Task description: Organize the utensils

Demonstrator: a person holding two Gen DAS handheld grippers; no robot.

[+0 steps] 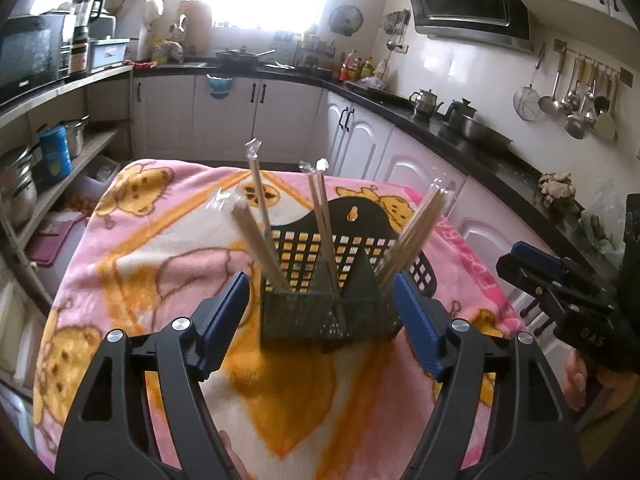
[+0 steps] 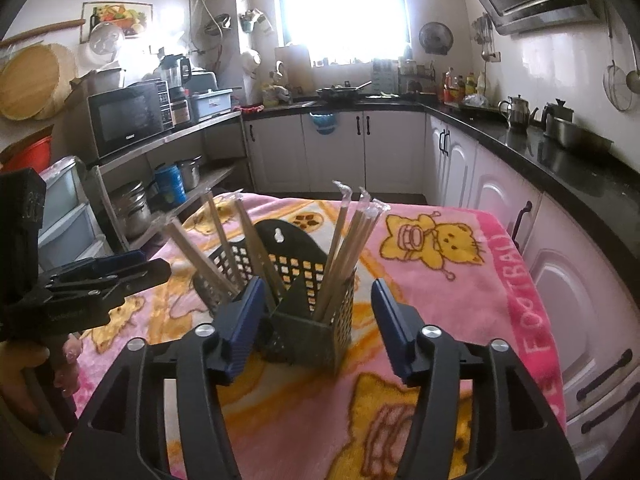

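Our left hand-held gripper [image 1: 320, 312] and right hand-held gripper [image 2: 318, 320] hold nothing, jaws apart. Just ahead of both stands the black basket [image 1: 320, 316] of wrapped chopsticks [image 1: 324, 216]. Rightward, the blanket [image 2: 460, 300] reads "FOOTBALL" along the surface edge.

left gripper [image 1: 322, 322] points slightly downward, jaws apart, nothing pressed between its blue pads [image 1: 224, 320]. right gripper [image 2: 318, 328] is tilted the same way, jaws also apart and empty. a hand [image 1: 592, 384] grips the right gripper's handle.
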